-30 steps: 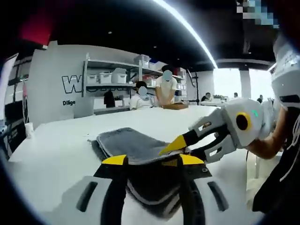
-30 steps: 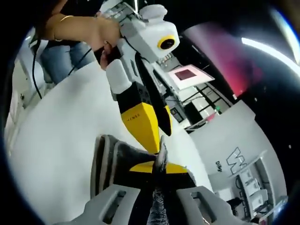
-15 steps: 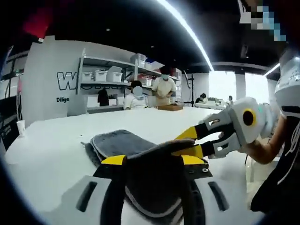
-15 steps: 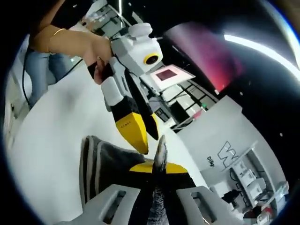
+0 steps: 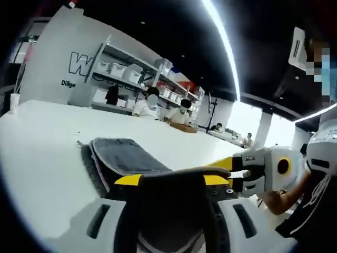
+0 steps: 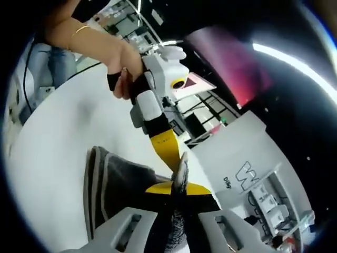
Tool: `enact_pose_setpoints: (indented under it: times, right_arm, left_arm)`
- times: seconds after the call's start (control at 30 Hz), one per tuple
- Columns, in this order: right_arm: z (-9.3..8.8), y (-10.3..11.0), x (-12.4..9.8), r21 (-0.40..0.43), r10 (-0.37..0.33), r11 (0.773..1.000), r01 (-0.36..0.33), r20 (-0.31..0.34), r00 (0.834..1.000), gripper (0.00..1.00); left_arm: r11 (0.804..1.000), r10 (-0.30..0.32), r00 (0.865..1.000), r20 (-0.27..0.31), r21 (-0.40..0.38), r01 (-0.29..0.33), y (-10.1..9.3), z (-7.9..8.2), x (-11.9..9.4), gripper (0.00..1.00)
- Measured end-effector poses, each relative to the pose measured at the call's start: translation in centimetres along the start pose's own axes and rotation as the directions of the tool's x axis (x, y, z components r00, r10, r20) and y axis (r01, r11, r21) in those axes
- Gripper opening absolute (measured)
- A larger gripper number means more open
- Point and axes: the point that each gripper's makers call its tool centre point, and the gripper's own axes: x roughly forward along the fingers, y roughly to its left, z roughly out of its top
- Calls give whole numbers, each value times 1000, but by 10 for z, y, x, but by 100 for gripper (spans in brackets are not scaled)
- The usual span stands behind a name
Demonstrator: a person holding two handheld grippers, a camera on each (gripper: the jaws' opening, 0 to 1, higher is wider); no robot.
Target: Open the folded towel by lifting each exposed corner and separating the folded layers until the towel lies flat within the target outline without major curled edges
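Left gripper view: my left claw point(image 5: 172, 180) and right claw point(image 6: 178, 188) pinch the plush grey towel point(image 5: 124, 155) above the smooth white tabletop point(image 5: 42, 142); shelves point(image 5: 131, 74) stand behind.

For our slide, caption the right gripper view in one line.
Right hand-held gripper pinching an upright fold of grey towel above a white table, left hand-held gripper alongside.

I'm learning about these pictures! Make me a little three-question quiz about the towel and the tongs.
1. True or false: the right tongs are shut on the gray towel.
2. What colour are the tips of both tongs? A) yellow B) green C) red
3. Fill in: the towel rests on a ____ table.

Key: 1 true. 2 A. 3 white. In the left gripper view, the left tongs also hold a lifted layer of towel, while the rest lies folded on the table.
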Motion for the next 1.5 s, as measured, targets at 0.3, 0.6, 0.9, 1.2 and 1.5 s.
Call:
enact_pose_setpoints:
  times: [0.3,0.6,0.9,1.2,1.5]
  right_arm:
    - [-1,-5,-8,-7,-29,1000,29,-1,1000,0]
    - [-1,2,-10,-31,-31,999,31,0,1000,0]
    - [-1,2,-10,-38,-33,999,33,1,999,0]
    - [1,7,-10,-7,-7,1000,7,20,1000,0]
    - [-1,10,-9,-8,8,1000,-8,23,1000,0]
  left_arm:
    - [984,-115,991,70,-127,123,3,11,-2,39]
    - [970,-66,993,99,-226,87,41,25,-1,38]
    - [975,-10,999,51,-220,21,57,17,16,37]
    - [959,32,999,33,-284,-22,86,12,36,36]
    - [945,49,998,26,-324,-38,111,6,56,35]
